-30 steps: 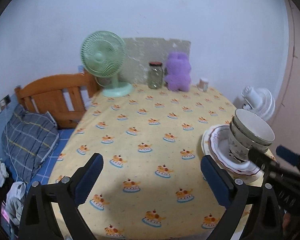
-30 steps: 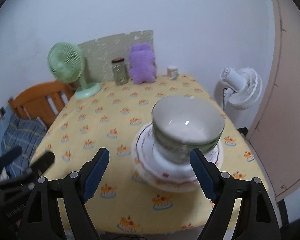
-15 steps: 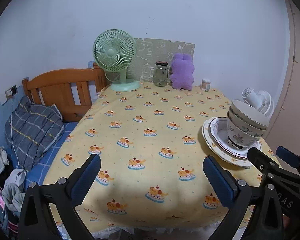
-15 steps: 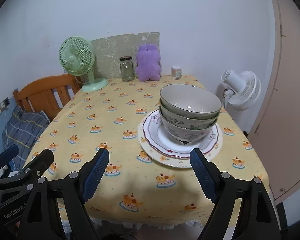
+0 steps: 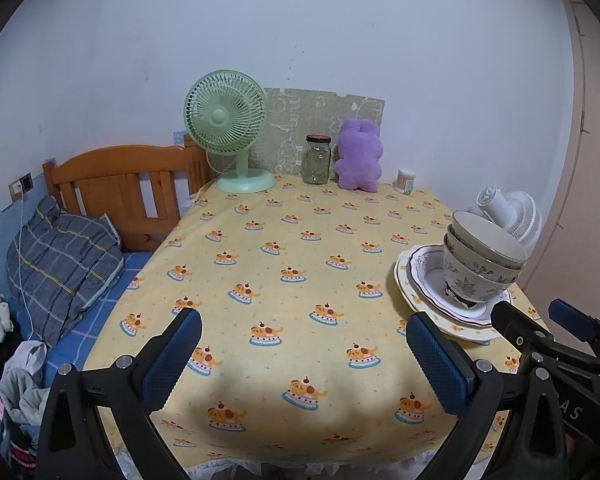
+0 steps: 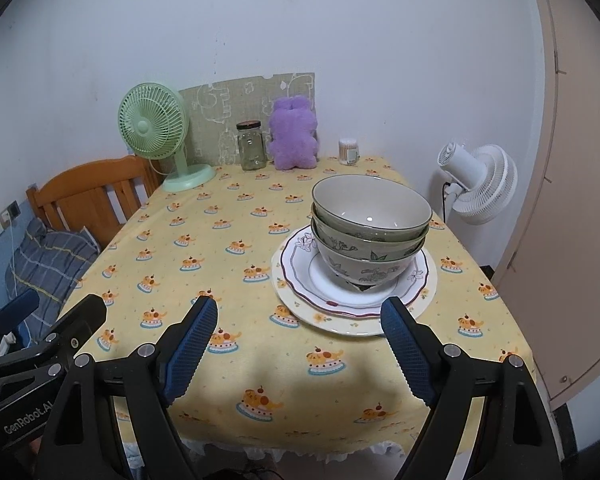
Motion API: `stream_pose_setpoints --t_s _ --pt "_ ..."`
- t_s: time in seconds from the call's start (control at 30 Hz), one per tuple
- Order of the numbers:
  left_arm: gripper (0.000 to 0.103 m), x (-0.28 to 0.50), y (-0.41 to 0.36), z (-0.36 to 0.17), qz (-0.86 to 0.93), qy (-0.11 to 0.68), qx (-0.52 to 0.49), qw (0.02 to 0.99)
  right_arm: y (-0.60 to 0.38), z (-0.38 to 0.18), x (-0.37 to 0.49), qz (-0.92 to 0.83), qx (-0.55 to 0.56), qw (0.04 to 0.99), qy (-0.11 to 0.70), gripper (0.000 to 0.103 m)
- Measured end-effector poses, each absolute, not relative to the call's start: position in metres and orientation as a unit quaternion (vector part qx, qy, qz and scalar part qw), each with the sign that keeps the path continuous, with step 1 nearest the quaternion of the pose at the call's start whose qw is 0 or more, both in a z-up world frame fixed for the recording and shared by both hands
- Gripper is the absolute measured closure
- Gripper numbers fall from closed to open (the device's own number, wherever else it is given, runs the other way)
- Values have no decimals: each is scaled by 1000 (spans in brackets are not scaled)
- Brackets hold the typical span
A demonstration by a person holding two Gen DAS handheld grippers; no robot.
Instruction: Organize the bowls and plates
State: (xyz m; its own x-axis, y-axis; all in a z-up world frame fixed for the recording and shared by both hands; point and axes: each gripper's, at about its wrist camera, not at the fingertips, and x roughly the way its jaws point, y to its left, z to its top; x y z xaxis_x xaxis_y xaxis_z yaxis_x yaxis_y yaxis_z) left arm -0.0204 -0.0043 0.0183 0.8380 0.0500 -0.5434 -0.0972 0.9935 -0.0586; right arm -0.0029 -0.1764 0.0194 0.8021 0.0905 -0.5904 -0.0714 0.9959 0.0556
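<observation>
Three nested green-and-white floral bowls [image 6: 370, 228] stand on two stacked plates [image 6: 300, 304] on the right part of the yellow tablecloth. The same stack shows in the left wrist view, bowls [image 5: 482, 256] on plates [image 5: 422, 280]. My right gripper [image 6: 296, 336] is open and empty, held above the table's front edge, short of the plates. My left gripper [image 5: 300, 344] is open and empty over the front of the table, left of the stack.
A green desk fan [image 5: 228, 128], a glass jar [image 5: 317, 159], a purple plush toy [image 5: 359, 155] and a small container [image 5: 405, 181] line the table's far edge. A wooden bed with a grey pillow [image 5: 60, 256] is left. A white floor fan [image 6: 476, 182] stands right.
Both grippers have pulled back from the table and away from the stack. The bowls and plates stay put on the cloth.
</observation>
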Motion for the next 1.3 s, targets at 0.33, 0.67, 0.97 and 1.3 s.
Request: stream_pose_setpoints --t_s 0.33,0.67,0.97,1.3 --pt "0 -21 -6 18 33 284 -39 957 -181 19 -4 37 18 949 314 17" --pt "0 -20 -11 17 42 287 -32 957 -183 18 -3 36 19 947 318 16" --pt "0 -19 -10 17 45 287 -35 956 -181 18 -2 38 16 947 318 16" --pt "0 -18 -10 17 46 288 -35 956 -182 16 -1 38 16 946 320 16"
